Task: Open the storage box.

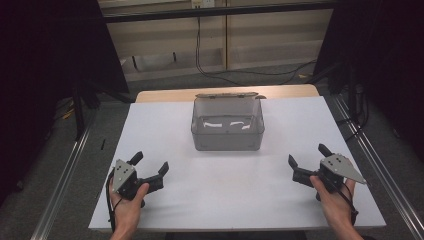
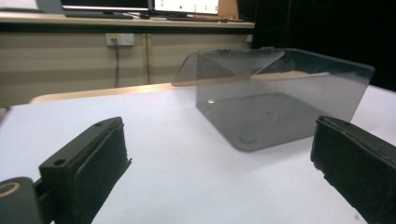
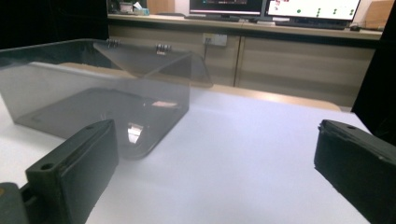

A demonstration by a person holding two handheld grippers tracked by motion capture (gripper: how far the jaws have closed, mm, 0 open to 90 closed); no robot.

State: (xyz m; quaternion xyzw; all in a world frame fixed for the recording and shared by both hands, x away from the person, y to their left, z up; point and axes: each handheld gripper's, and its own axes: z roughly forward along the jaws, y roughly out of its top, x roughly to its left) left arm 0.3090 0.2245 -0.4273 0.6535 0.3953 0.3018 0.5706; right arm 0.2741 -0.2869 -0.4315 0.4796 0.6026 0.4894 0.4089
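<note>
A clear smoky plastic box (image 1: 228, 127) stands in the middle of the white table top (image 1: 170, 130), its hinged lid (image 1: 229, 95) tipped back behind it. The box holds nothing. My left gripper (image 1: 150, 163) rests near the front left, held by a hand, jaws wide open and empty. My right gripper (image 1: 308, 155) rests near the front right, also open and empty. In the left gripper view the box (image 2: 275, 100) stands ahead to the right of my left gripper (image 2: 219, 163). In the right gripper view the box (image 3: 93, 102) stands ahead to the left of my right gripper (image 3: 215, 163).
The white board lies on a wooden table (image 1: 165, 95). Metal rails (image 1: 65, 175) run along both sides at floor level. Black cables (image 1: 210, 70) lie on the floor behind. A counter with monitors (image 3: 308, 9) stands at the back.
</note>
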